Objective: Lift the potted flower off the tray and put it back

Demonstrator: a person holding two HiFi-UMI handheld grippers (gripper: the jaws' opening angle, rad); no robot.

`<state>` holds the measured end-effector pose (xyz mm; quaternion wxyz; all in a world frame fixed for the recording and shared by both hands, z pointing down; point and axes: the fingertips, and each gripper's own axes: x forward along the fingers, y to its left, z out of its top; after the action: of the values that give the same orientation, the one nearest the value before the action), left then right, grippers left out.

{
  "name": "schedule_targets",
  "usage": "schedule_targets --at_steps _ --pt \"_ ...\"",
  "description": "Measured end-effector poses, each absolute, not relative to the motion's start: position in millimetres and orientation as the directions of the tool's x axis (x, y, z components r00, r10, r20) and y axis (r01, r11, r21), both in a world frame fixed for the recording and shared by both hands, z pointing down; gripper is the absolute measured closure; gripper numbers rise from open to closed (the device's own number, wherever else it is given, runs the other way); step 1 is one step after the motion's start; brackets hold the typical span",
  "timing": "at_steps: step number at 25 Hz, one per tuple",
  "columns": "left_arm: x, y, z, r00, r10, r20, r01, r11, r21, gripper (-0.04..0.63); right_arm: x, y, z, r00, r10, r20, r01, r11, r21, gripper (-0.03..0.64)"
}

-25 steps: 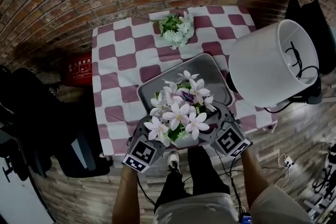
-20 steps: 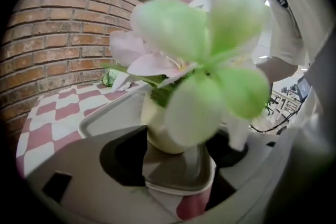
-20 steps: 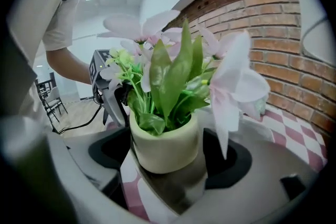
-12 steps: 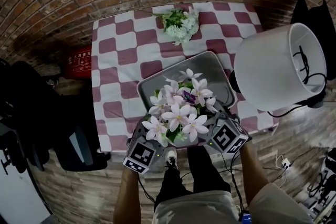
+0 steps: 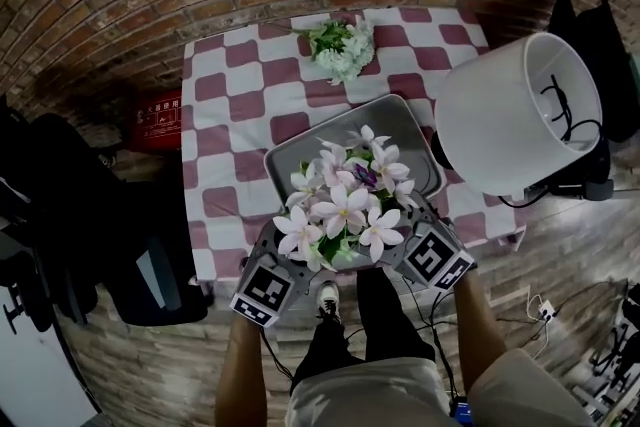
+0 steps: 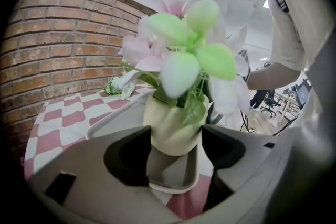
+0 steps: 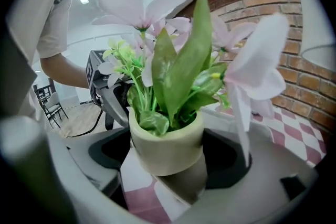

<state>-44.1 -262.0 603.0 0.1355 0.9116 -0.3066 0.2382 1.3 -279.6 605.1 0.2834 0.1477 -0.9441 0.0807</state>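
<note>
Now left tongs, jaws just closed in, and right tongs tight on potted flower over tray.

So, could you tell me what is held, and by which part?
The potted flower: left gripper, its jaws just closed, and right gripper each clamp the pot by its sides.

The lampshade is crowding the tabletop's right edge; the potted flower is filling the tray's near corner. Left of the tray, the tabletop is lying open.
</note>
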Motion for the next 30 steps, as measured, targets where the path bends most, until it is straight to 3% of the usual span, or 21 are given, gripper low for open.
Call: schedule_targets --at_steps 30 --pt "-51 -118 436 0.827 -0.458 0.325 -0.476 -0.879 -0.027 0.259 -2 -129 435 -0.726 -0.553 0.408 -0.586 0.808 0.053 0.163"
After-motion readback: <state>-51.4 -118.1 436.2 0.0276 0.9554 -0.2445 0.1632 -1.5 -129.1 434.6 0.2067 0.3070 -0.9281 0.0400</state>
